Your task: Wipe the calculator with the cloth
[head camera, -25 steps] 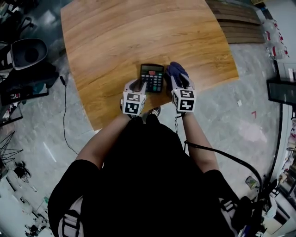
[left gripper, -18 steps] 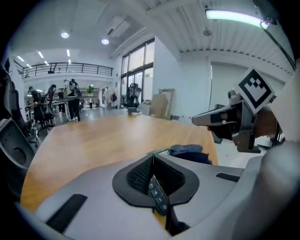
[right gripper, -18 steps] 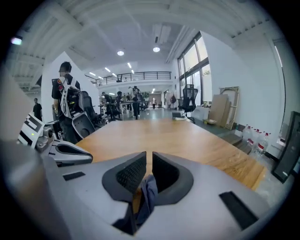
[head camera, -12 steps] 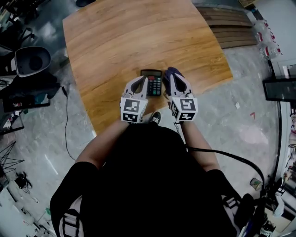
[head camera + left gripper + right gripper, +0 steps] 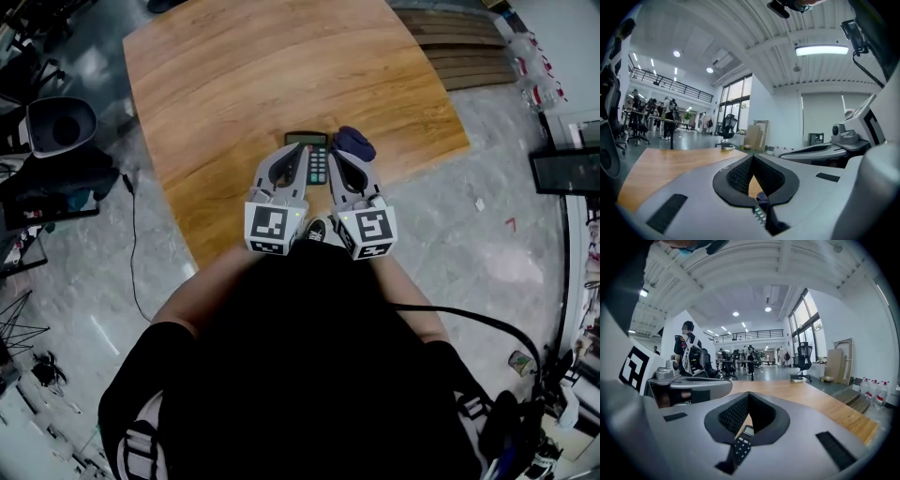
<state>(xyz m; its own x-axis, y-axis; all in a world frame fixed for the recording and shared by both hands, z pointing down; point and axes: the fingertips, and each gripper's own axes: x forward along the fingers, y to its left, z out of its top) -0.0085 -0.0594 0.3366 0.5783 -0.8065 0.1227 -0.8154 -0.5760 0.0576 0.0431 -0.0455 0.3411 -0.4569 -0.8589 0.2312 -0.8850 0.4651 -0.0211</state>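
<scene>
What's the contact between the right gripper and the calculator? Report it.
Apart. In the right gripper view the right gripper has its fingers shut on nothing, and the calculator lies on the table beyond them.

The calculator (image 5: 317, 161) lies on the tabletop (image 5: 281, 75) close to its near edge, toward the near right corner, with the cloth (image 5: 354, 142) just beside it on the right. The left claw (image 5: 298, 155) and right claw (image 5: 339, 159) hang side by side above that near edge, over the calculator.
</scene>
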